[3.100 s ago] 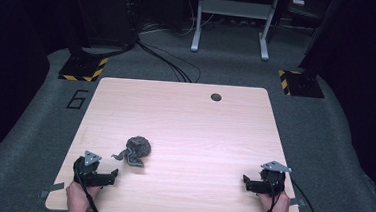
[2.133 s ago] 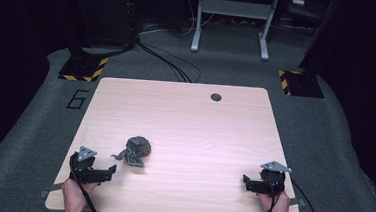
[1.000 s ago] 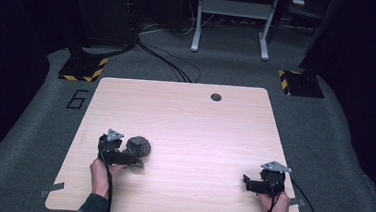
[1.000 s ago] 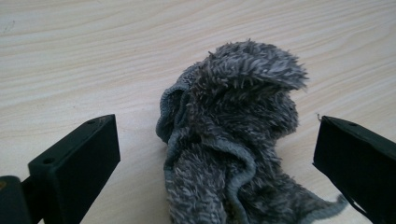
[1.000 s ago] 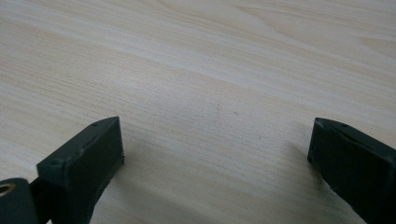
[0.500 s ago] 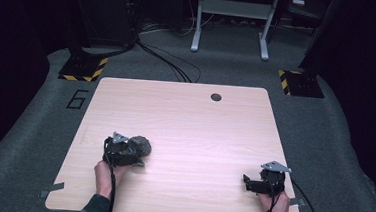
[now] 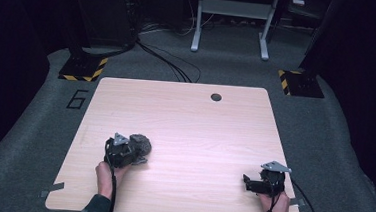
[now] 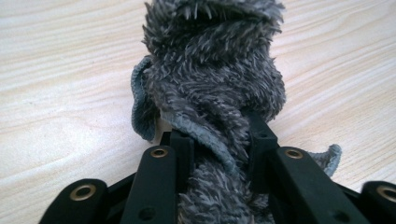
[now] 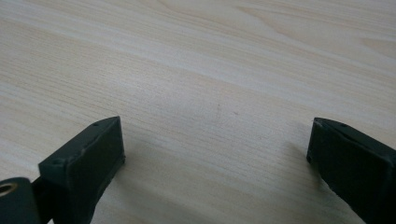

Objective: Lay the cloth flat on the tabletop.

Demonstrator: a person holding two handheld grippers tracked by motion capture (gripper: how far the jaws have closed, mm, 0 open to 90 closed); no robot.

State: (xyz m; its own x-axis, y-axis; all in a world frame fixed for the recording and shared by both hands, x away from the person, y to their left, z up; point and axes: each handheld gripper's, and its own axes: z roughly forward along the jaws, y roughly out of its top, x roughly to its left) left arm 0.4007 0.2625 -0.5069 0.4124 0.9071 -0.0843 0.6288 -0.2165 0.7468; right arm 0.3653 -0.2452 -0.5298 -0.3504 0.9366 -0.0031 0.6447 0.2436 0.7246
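In the high view, the pale rectangular wooden table (image 7: pixel 184 131) is seen with bare surface across its centre and upper part; a crumpled grey fluffy cloth (image 7: pixel 140 145) lies at lower left, well inside the edges. The left gripper (image 7: pixel 125 154) is set against it, and the right gripper (image 7: pixel 255 183) is held near the lower right edge.

In the left gripper view, the cloth (image 8: pixel 210 84) is pinched between jaws that have just been closing.

In the right gripper view, the right gripper (image 9: pixel 215 149) is spread wide over bare wood.

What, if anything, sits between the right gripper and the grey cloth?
Nothing visible. Bare table lies between the right gripper, whose jaws stand open and empty, and the grey cloth. The left gripper has just been closing its jaws, and they now pinch the cloth.
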